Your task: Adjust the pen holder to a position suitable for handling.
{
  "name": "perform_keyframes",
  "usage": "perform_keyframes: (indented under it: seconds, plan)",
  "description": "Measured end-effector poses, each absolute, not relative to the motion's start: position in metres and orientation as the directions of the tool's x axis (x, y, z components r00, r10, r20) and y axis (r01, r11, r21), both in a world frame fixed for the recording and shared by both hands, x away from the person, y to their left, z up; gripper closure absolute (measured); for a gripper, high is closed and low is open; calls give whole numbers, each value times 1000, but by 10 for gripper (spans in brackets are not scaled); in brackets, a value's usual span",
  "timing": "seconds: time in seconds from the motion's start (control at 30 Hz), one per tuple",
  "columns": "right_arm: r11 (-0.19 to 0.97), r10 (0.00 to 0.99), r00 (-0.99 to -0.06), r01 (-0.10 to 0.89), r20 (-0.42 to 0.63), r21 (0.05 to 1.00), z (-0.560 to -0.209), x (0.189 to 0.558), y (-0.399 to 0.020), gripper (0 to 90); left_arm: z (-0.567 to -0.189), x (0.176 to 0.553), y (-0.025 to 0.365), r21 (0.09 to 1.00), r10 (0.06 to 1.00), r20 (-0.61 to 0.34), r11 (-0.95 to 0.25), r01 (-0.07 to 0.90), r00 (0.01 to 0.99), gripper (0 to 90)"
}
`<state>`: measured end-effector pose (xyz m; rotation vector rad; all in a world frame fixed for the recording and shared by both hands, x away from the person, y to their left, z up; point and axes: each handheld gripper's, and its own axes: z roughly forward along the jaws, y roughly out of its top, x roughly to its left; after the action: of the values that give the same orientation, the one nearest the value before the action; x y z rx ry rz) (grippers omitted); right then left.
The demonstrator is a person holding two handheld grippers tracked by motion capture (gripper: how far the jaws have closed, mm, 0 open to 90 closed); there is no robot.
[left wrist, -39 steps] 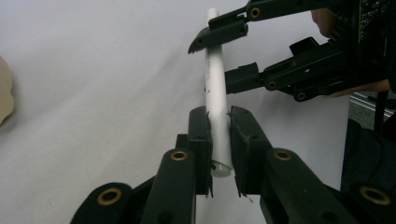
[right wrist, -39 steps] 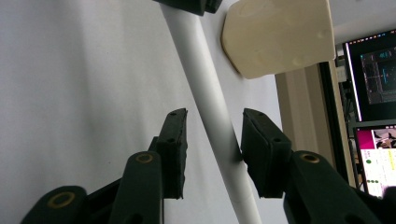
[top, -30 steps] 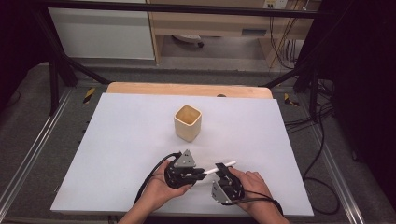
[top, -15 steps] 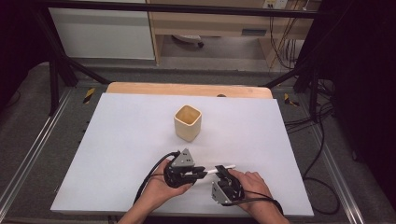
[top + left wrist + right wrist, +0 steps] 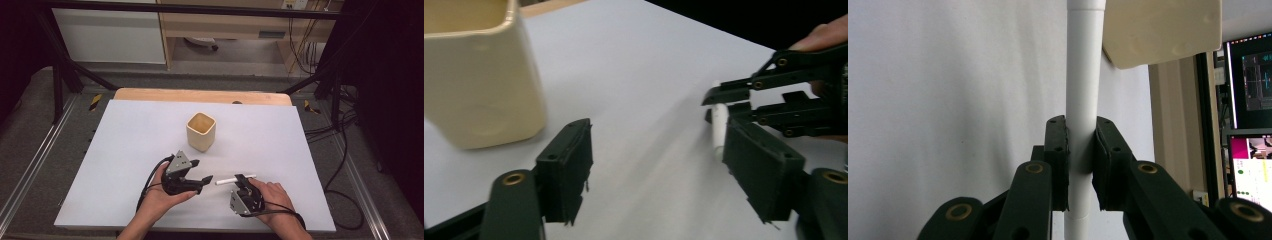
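Note:
A white tube [image 5: 235,179] lies level just above the white table sheet [image 5: 125,150], and my right gripper [image 5: 243,181] is shut on its middle. In the right gripper view the pads [image 5: 1057,150] of my right gripper [image 5: 1080,160] press both sides of the tube [image 5: 1083,90]. My left gripper [image 5: 201,171] sits a little to the left of the tube's end; its jaws have just been opening and nothing is between them. In the left gripper view my left gripper [image 5: 664,170] stands wide, with the tube [image 5: 719,125] and the right gripper [image 5: 774,97] beyond it. A cream square cup [image 5: 201,131] stands upright behind both grippers.
The cup [image 5: 479,75] looms at the left of the left gripper view, and its underside corner [image 5: 1163,30] appears past the tube in the right gripper view. A wooden board edge [image 5: 200,95] runs along the table's far side. Monitors [image 5: 1248,100] glow off to one side.
My left gripper has opened and drawn back to the left, off the tube's end. The right gripper has stayed put with the tube in it.

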<state>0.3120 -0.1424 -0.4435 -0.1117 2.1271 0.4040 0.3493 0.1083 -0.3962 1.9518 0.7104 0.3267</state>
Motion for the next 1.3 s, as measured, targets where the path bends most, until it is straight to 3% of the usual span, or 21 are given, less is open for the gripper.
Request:
perform_keyframes:
  seconds: [0.3, 0.6, 1.0, 1.3]
  plan:
    - [944, 117, -549, -198, -828, 265, -443, 314, -146, 786, -394, 349, 140, 897, 708, -50, -278, 343, 705, 117]
    - [943, 163, -536, -163, -828, 291, -443, 316, -152, 786, -395, 346, 165, 904, 781, -32, -244, 352, 624, 91]
    - [932, 197, -529, -159, -825, 325, -438, 317, -150, 786, -397, 322, 207, 916, 817, -30, -209, 344, 575, 72]
    - [909, 239, -551, -162, -799, 384, -426, 324, -144, 786, -400, 323, 214, 918, 829, -37, -193, 347, 558, 66]
